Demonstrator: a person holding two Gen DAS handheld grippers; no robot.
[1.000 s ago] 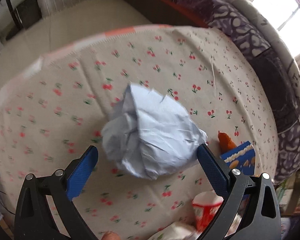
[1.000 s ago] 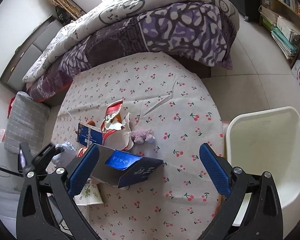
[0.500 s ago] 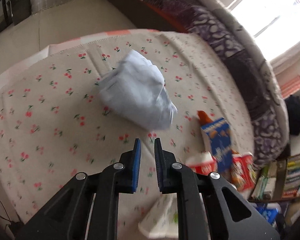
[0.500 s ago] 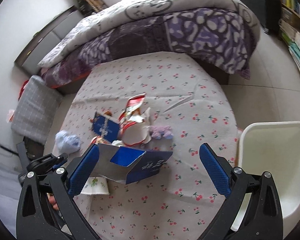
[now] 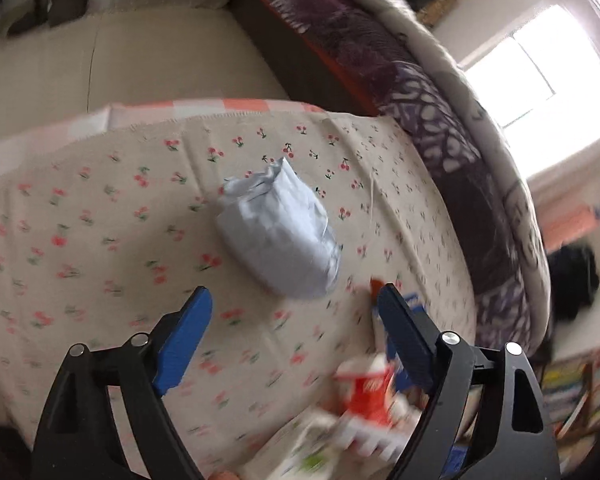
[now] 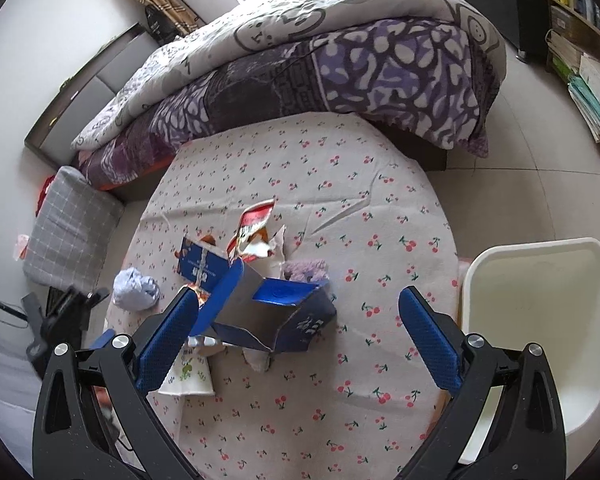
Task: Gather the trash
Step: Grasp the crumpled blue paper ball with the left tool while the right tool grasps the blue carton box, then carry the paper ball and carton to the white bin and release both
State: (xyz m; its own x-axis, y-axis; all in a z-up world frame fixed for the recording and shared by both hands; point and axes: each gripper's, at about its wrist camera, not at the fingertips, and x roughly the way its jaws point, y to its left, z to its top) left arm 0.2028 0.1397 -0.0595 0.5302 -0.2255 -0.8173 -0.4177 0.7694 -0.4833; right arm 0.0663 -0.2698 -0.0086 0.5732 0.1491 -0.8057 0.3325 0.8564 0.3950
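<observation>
Trash lies scattered across the cherry-print cloth [image 6: 340,184] on our desk, and we judge it is spread this way so each hand can work its own share. Ahead of the left gripper [image 5: 296,312], beyond its fingertips and not touching either blue pad, sits the crumpled pale-blue paper ball [image 5: 278,236]. The left fingers have just been opening and now stand wide apart with nothing between them; we read this as lining up for a grasp on the ball. To the right of those fingers, blurred, are a red snack wrapper [image 5: 366,394] and a blue carton edge.

The right gripper [image 6: 300,320] also stands wide open and empty. Between its fingers, but lower down on the cloth, lies the opened dark-blue cardboard box [image 6: 276,316], with torn wrappers and a purple scrap [image 6: 306,270] just beyond. Whether the left finger brushes the box flap we cannot tell. The white bin [image 6: 540,320] waits outside the right finger, near enough for drops.
</observation>
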